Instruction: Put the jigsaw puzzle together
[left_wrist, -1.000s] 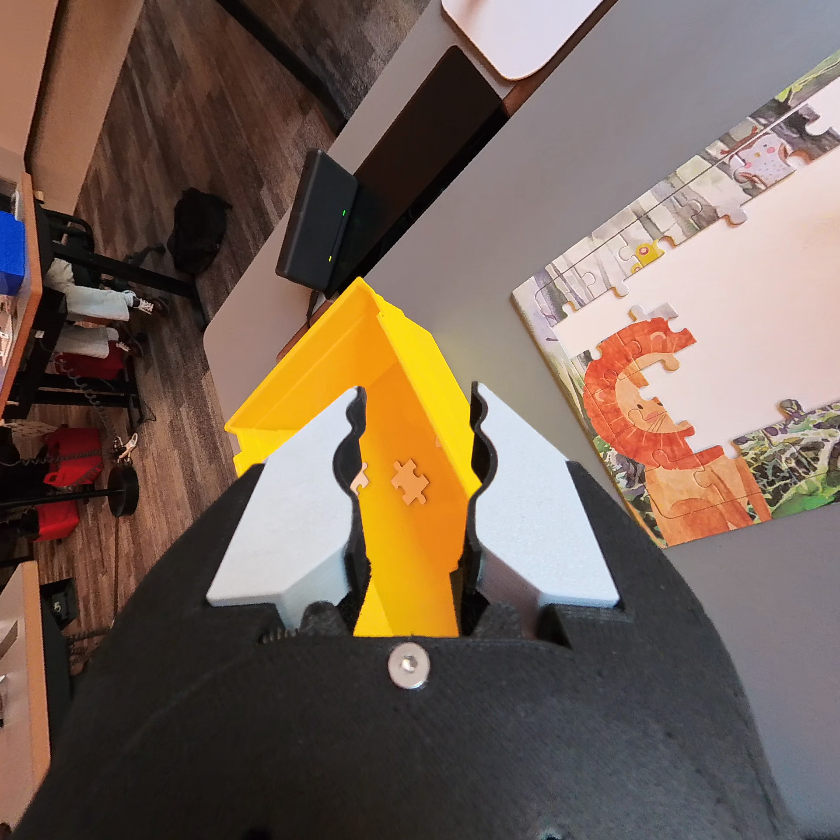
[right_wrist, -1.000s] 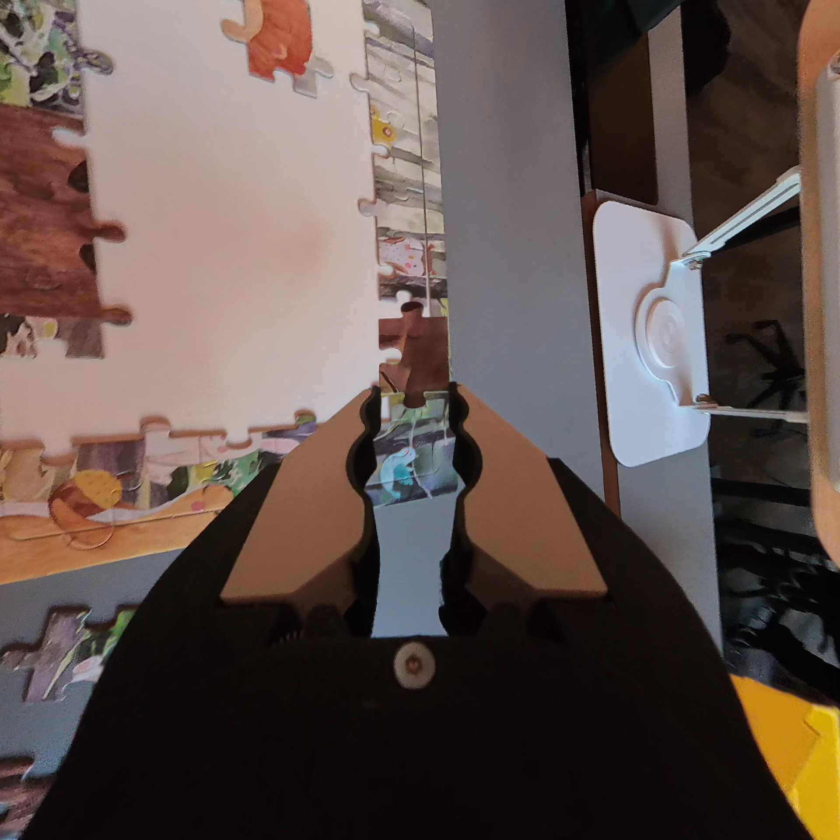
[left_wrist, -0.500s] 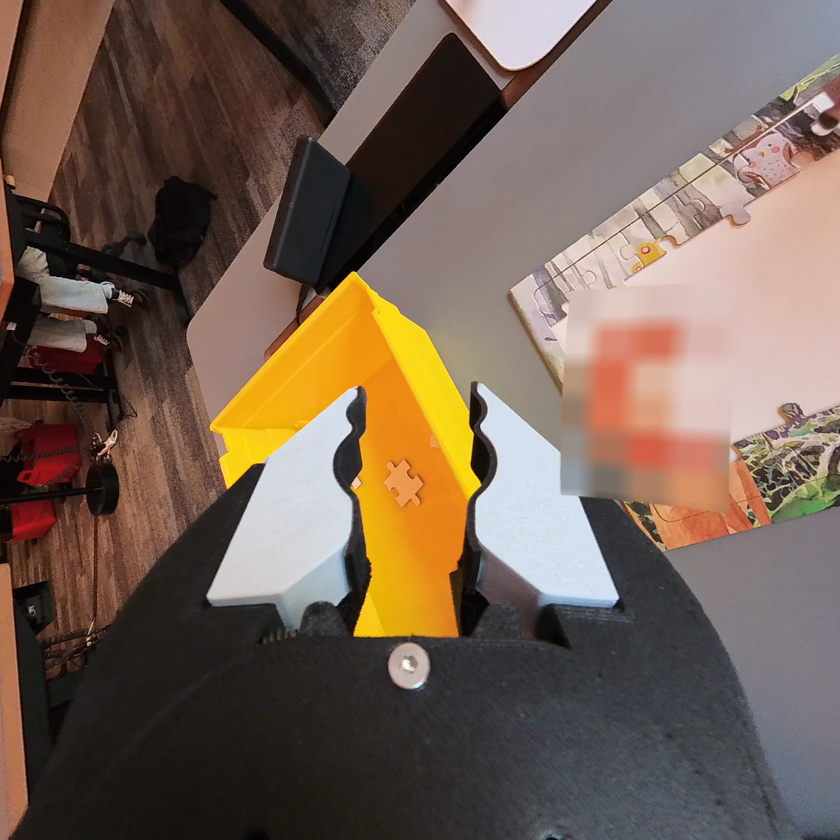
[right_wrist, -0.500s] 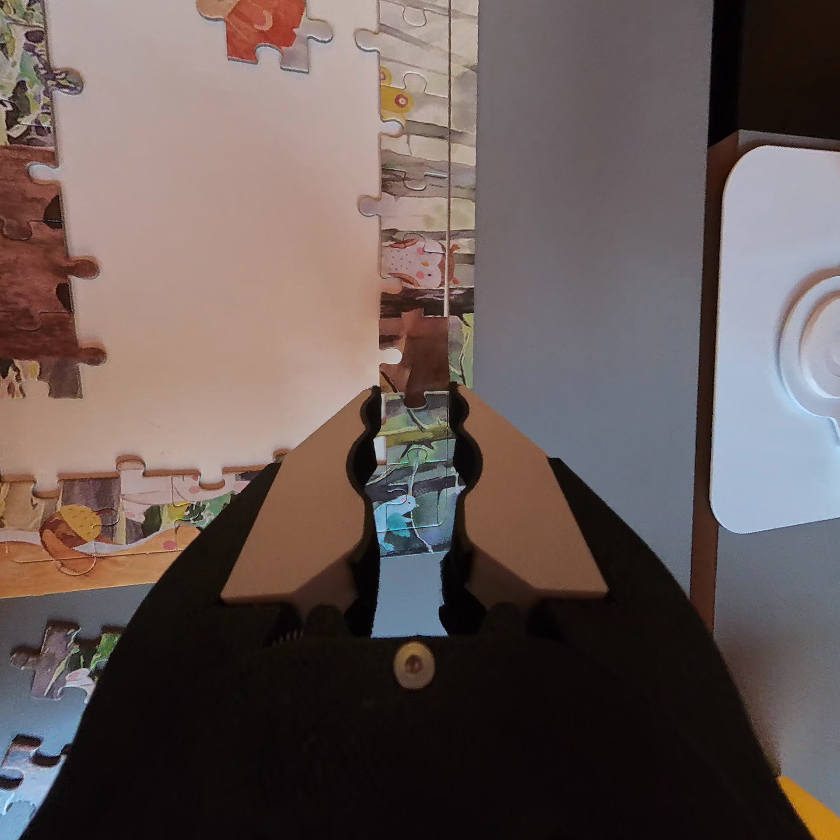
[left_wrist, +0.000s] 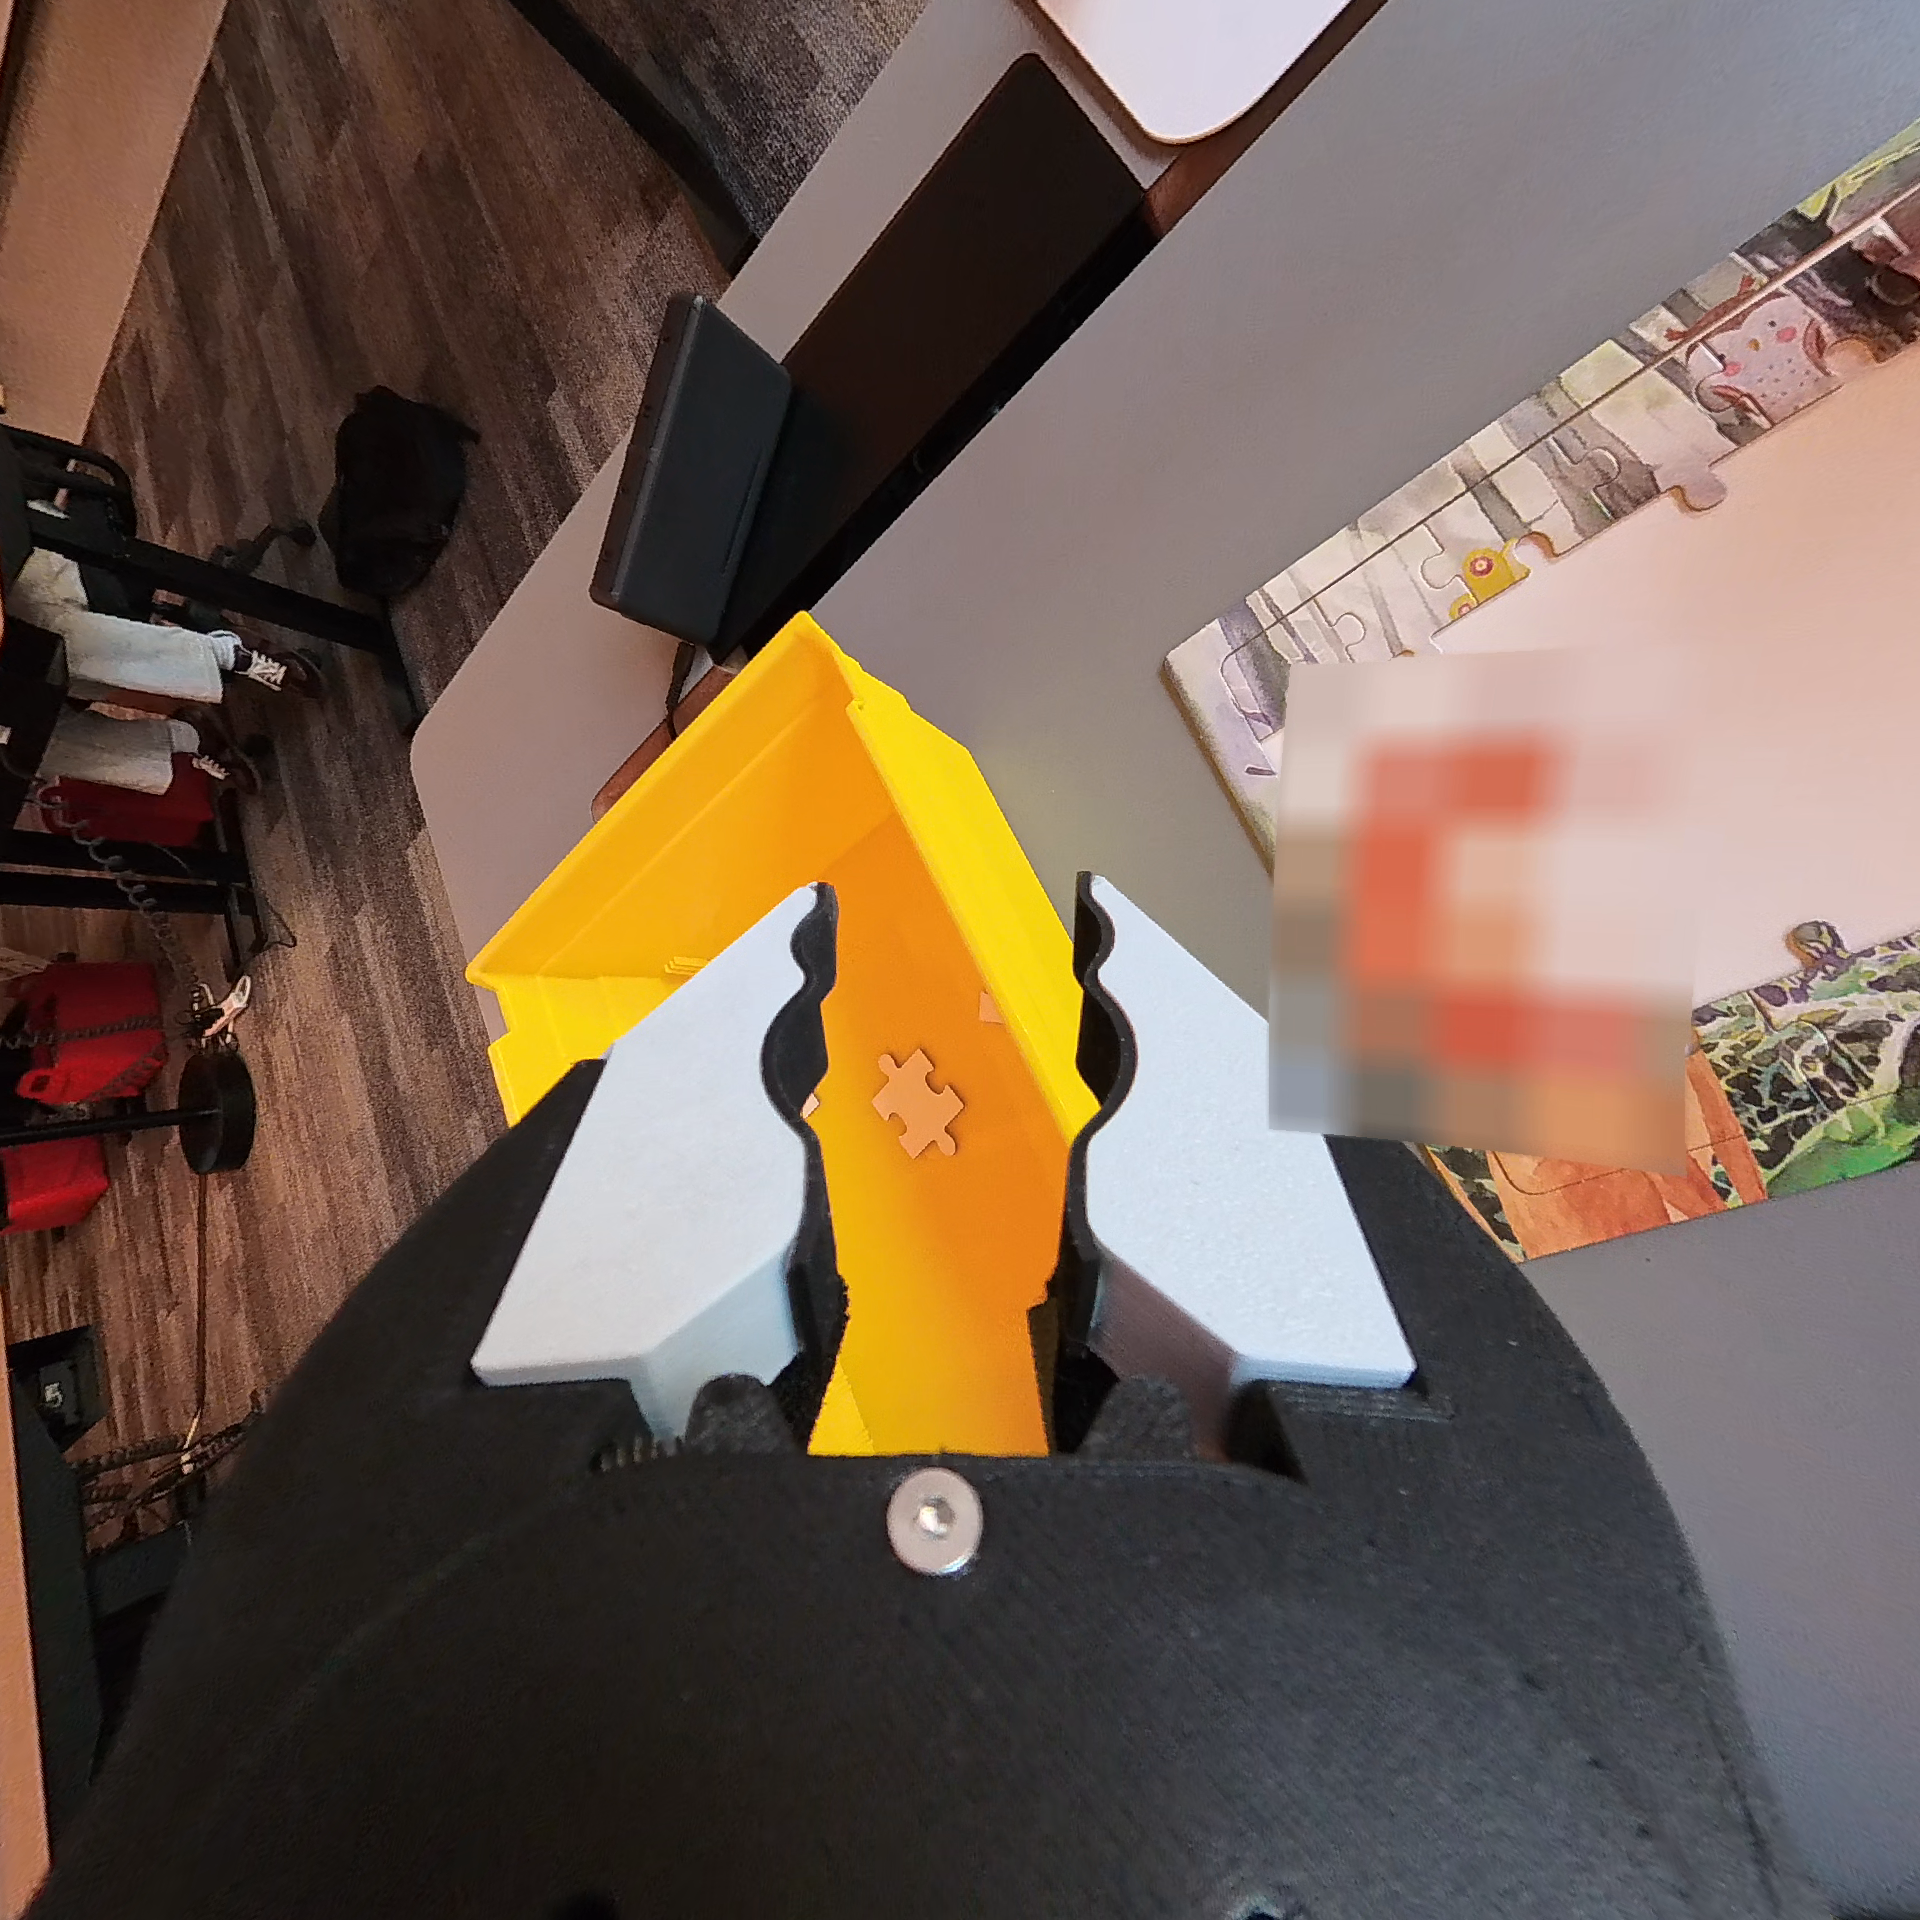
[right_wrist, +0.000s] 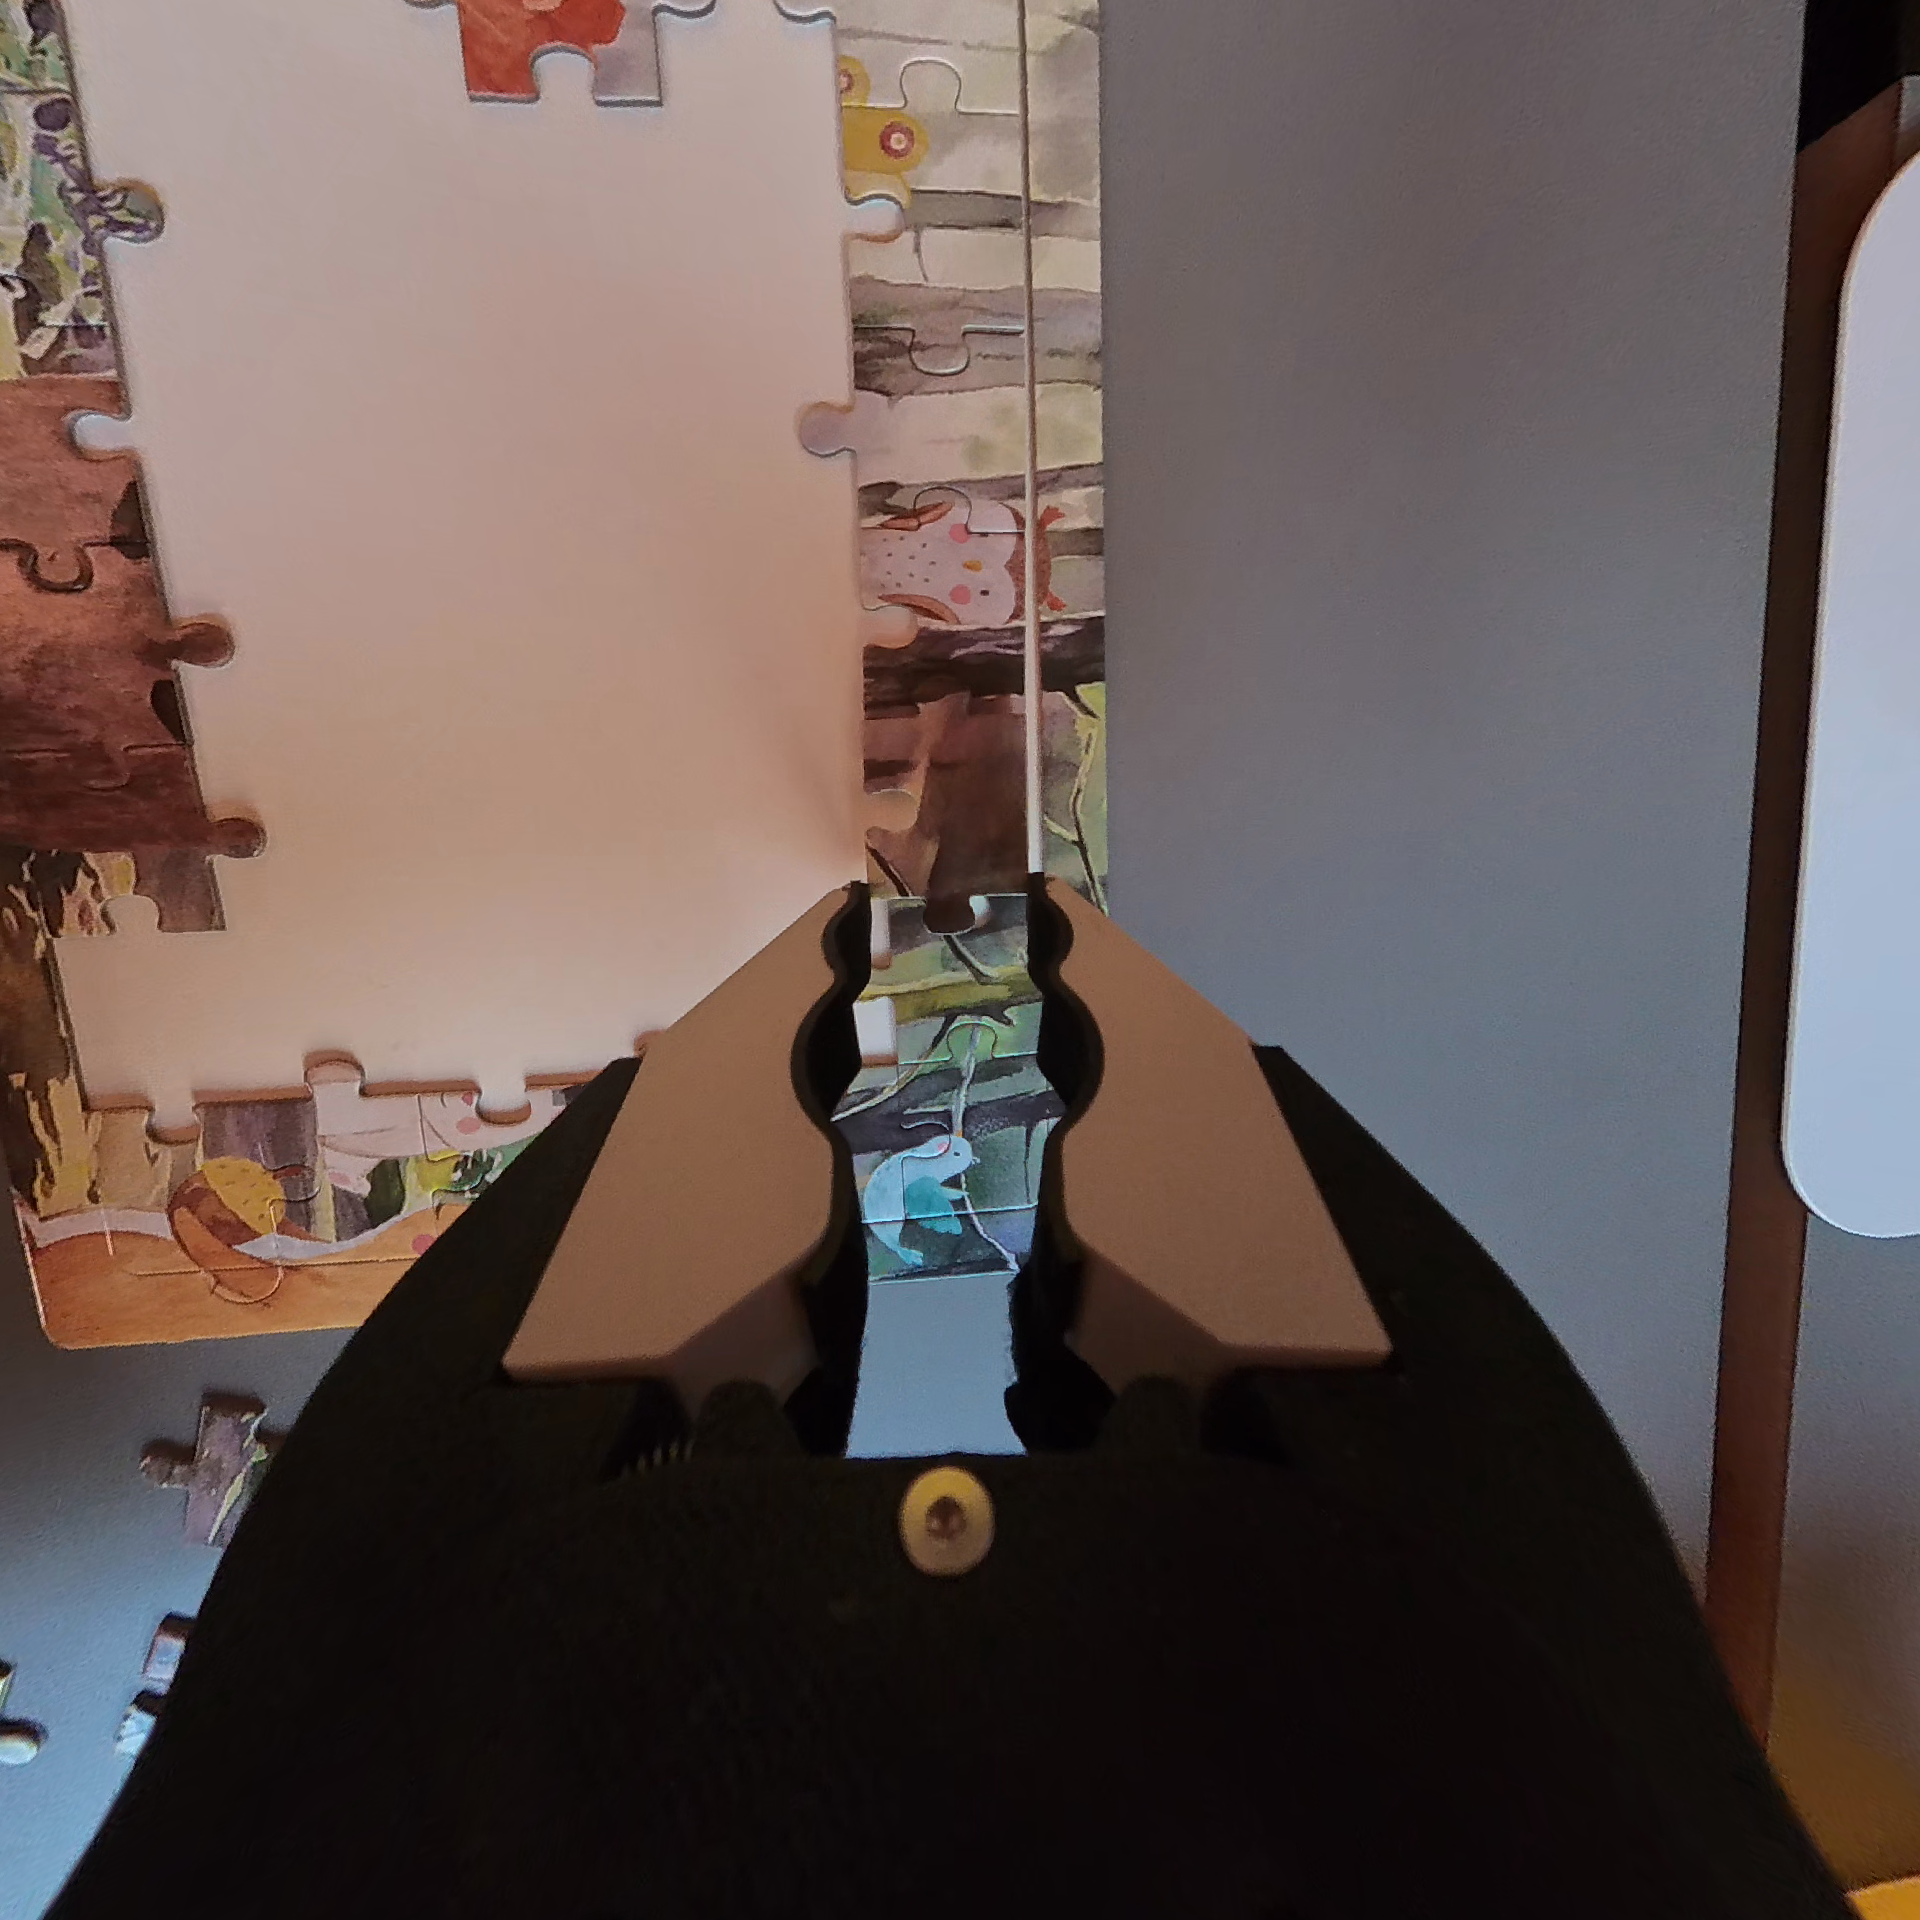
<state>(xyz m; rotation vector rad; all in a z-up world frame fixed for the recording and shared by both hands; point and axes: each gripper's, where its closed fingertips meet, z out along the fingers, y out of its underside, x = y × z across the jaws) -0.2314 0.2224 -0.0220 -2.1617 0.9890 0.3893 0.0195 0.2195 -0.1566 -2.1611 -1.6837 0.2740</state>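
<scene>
My left gripper (left_wrist: 951, 904) hangs over the yellow bin (left_wrist: 769, 790), its jaws parted by a moderate gap and gripping nothing. Through that gap I see a loose tan puzzle piece (left_wrist: 916, 1101) lying face down on the bin's floor. The bin stands on the grey surface (left_wrist: 1091, 436), left of the jigsaw puzzle (left_wrist: 1538, 488).

My right gripper (right_wrist: 948, 888) is over the puzzle's near right corner, jaws open somewhat narrower and empty; I cannot tell whether the tips touch the board. The jigsaw puzzle (right_wrist: 977, 582) has its border pieces joined around a bare white middle (right_wrist: 488, 520). Loose pieces (right_wrist: 213, 1465) lie on the surface just beside its near edge.
</scene>
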